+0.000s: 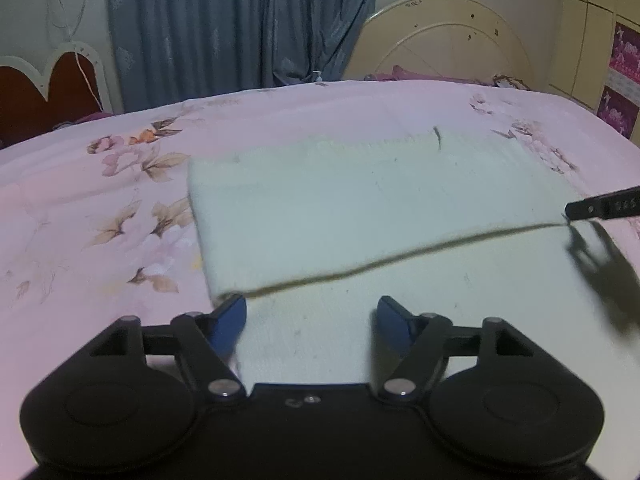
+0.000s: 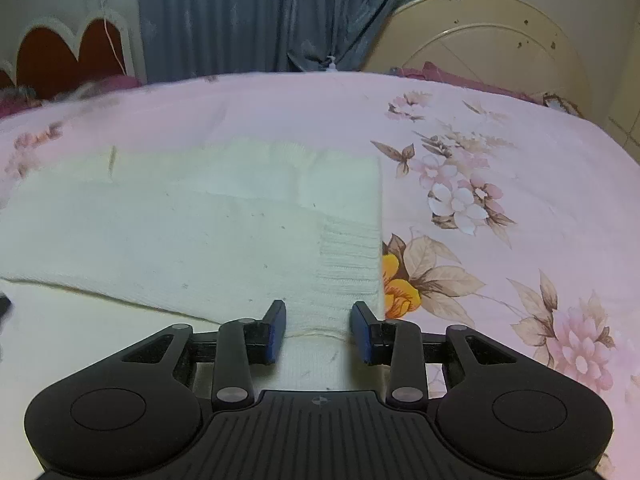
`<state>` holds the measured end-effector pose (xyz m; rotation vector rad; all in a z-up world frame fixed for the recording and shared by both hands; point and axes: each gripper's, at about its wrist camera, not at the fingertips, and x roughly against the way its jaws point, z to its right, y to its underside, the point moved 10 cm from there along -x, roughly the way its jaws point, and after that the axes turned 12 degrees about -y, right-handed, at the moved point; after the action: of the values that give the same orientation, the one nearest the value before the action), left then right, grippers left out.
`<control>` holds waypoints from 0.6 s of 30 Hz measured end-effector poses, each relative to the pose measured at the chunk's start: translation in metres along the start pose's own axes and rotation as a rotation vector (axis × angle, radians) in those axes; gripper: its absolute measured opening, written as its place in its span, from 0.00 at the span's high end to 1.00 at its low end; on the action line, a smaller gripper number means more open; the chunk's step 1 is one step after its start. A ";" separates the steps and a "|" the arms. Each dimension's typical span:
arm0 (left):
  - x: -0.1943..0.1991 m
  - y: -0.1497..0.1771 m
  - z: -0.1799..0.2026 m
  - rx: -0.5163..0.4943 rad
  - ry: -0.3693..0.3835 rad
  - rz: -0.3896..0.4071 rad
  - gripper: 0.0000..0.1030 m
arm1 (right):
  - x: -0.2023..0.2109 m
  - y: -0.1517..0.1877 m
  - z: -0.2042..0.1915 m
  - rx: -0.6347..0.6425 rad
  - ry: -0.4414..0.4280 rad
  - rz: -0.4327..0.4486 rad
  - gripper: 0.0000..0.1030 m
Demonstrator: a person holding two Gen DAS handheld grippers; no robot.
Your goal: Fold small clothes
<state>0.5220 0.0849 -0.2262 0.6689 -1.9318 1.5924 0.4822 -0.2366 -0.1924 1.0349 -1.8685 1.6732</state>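
A white knit garment lies on the pink floral bedsheet, its upper layer folded over a lower one along a diagonal edge. My left gripper is open just above the near left corner of that folded layer. My right gripper is open over the garment near its right ribbed cuff, with cloth between the fingers but not pinched. The right gripper's fingertip shows at the right edge of the left wrist view, at the fold's right end.
The sheet spreads around the garment on all sides. Blue curtains, a cream headboard and a red heart-shaped panel stand beyond the bed's far edge.
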 end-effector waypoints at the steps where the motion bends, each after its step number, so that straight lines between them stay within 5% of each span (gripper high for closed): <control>1: 0.003 0.003 -0.001 0.000 -0.009 -0.003 0.31 | 0.004 0.001 -0.001 0.003 -0.007 0.010 0.65; 7: 0.024 0.020 -0.005 0.025 -0.050 -0.020 0.31 | 0.027 0.020 -0.006 -0.004 -0.054 0.024 0.65; 8: 0.030 0.023 -0.005 0.021 -0.056 -0.020 0.31 | 0.034 0.025 -0.006 -0.005 -0.064 0.025 0.61; 9: 0.037 0.027 -0.005 0.018 -0.064 -0.018 0.31 | 0.042 0.029 -0.005 -0.009 -0.075 0.030 0.41; 10: 0.044 0.031 -0.005 0.015 -0.070 -0.017 0.31 | 0.053 0.034 -0.004 -0.010 -0.083 0.043 0.31; 11: 0.051 0.036 -0.005 0.015 -0.076 -0.017 0.34 | 0.064 0.040 -0.004 -0.007 -0.100 0.050 0.28; 14: 0.076 0.056 -0.009 0.042 -0.074 -0.033 0.42 | 0.097 0.062 0.000 -0.024 -0.159 0.050 0.29; 18: 0.108 0.086 -0.018 0.149 -0.007 -0.086 0.51 | 0.137 0.101 0.012 -0.090 -0.232 0.029 0.54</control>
<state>0.3866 0.1144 -0.2114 0.8081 -1.7774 1.6931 0.3208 -0.2828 -0.1597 1.2137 -2.0924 1.5229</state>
